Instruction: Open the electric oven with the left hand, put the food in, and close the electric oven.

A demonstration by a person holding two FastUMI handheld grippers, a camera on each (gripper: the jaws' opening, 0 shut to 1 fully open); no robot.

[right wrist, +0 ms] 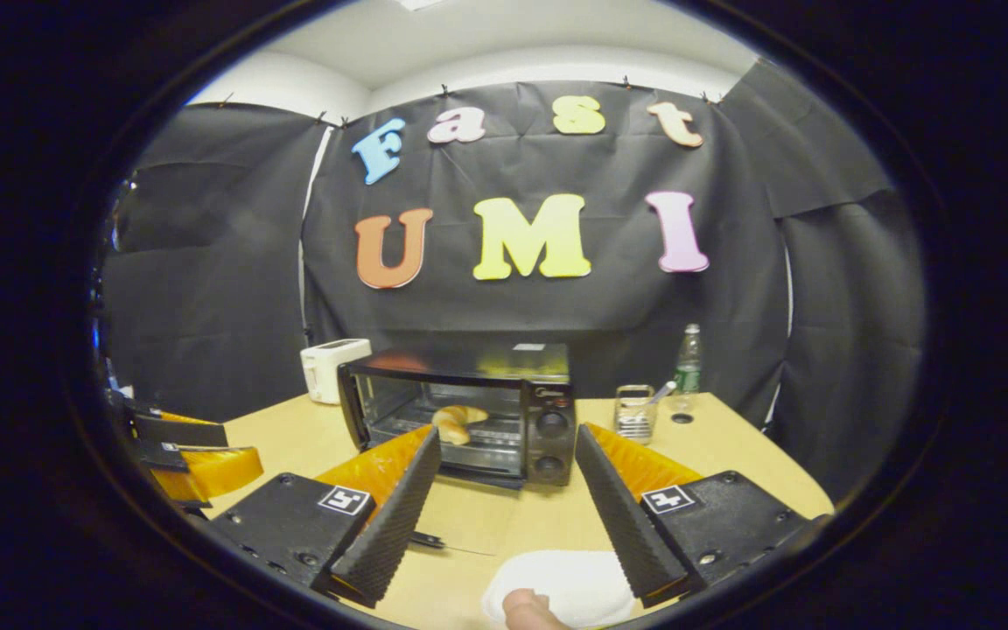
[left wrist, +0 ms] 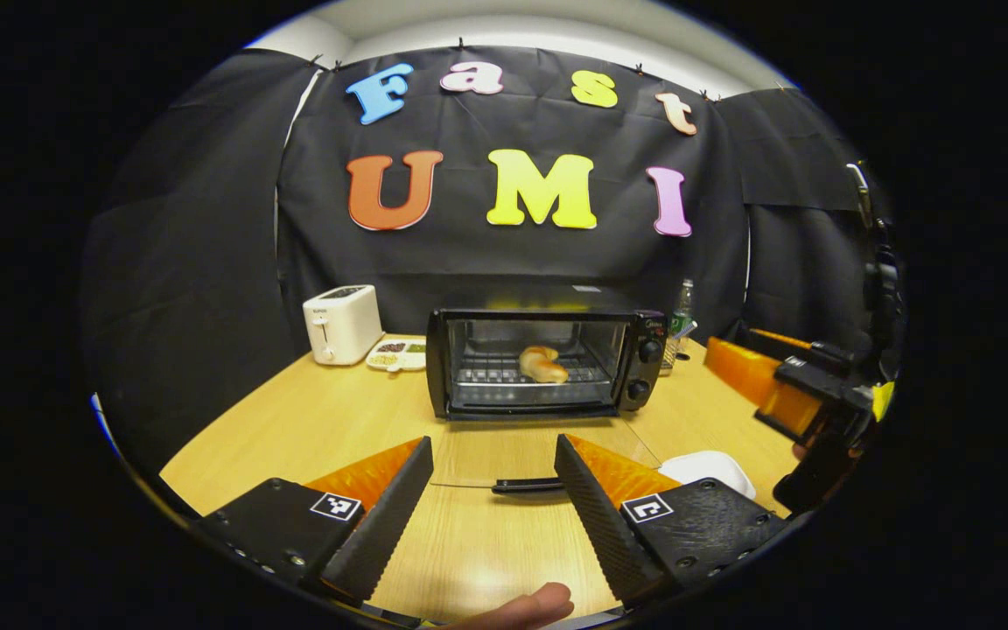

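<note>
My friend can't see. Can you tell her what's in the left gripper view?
A small black oven sits on a wooden table with its glass door folded down flat and a croissant on the rack inside. The left gripper is open in front of the door, holding nothing.

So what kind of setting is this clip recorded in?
Likely a staged kitchen booth, not a real home: a wooden table carries an electric oven and a white toaster, with black cloth draped behind as the wall.
</note>
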